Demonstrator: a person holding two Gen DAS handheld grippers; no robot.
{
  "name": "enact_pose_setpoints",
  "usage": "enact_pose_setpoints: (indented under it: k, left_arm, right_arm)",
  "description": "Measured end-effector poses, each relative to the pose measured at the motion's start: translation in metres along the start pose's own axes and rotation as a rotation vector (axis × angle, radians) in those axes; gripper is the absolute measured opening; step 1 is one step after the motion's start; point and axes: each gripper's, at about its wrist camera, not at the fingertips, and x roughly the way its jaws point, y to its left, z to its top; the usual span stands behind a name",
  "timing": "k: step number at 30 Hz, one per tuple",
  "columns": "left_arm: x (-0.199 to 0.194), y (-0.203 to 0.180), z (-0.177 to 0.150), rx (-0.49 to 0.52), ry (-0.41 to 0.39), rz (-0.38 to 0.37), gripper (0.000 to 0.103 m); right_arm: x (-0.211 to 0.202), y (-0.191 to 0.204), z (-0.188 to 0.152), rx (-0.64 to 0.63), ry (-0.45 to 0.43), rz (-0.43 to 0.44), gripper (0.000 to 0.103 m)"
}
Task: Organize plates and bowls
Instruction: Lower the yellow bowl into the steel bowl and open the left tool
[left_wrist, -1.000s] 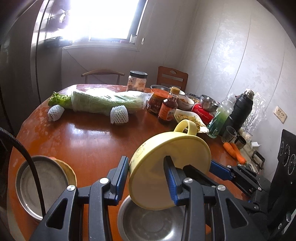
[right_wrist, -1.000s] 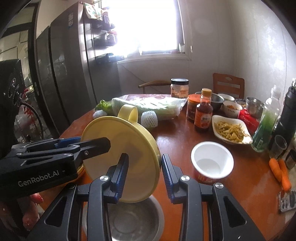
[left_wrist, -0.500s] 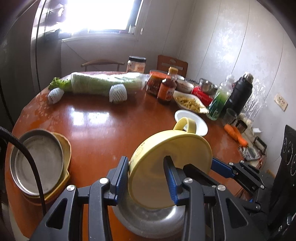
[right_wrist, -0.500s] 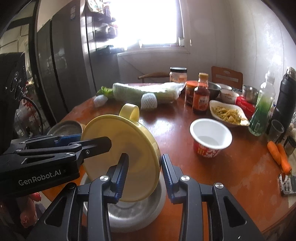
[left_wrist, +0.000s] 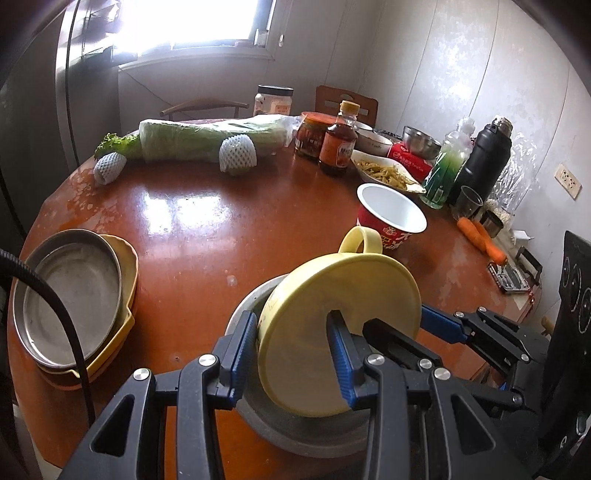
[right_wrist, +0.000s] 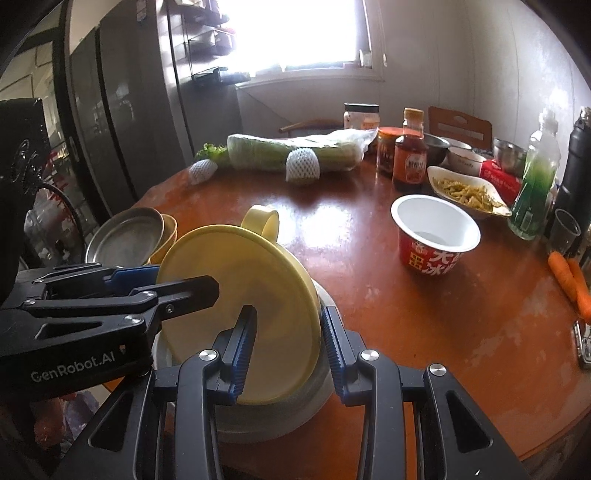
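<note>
A round wooden counter (left_wrist: 207, 236) holds dishes and groceries. Two claws grip one yellow bowl (left_wrist: 343, 332) with a loop handle, tilted on edge. The left claw (left_wrist: 291, 358) clamps its near rim, blue pads on either side of the wall; the right claw (right_wrist: 288, 347) pinches the rim from the opposite side. The yellow bowl's lower edge sits inside one metal bowl (left_wrist: 295, 424) on the counter's near edge. At the left, one steel plate (left_wrist: 70, 295) rests on a yellow dish (left_wrist: 127, 280). Farther back stand one red-and-white paper cup (left_wrist: 391, 218), one white dish of food strips (left_wrist: 384, 171), and two carrots (left_wrist: 480, 236) side by side.
</note>
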Motion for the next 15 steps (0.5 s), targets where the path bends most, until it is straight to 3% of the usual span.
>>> enact_pose_setpoints:
  k: [15]
  left_arm:
    - [0.0086, 0.0019, -0.0032, 0.003, 0.017, 0.012, 0.040]
  right_arm:
    - [0.0110, -0.0028, -0.0028, 0.018, 0.019, 0.009, 0.038]
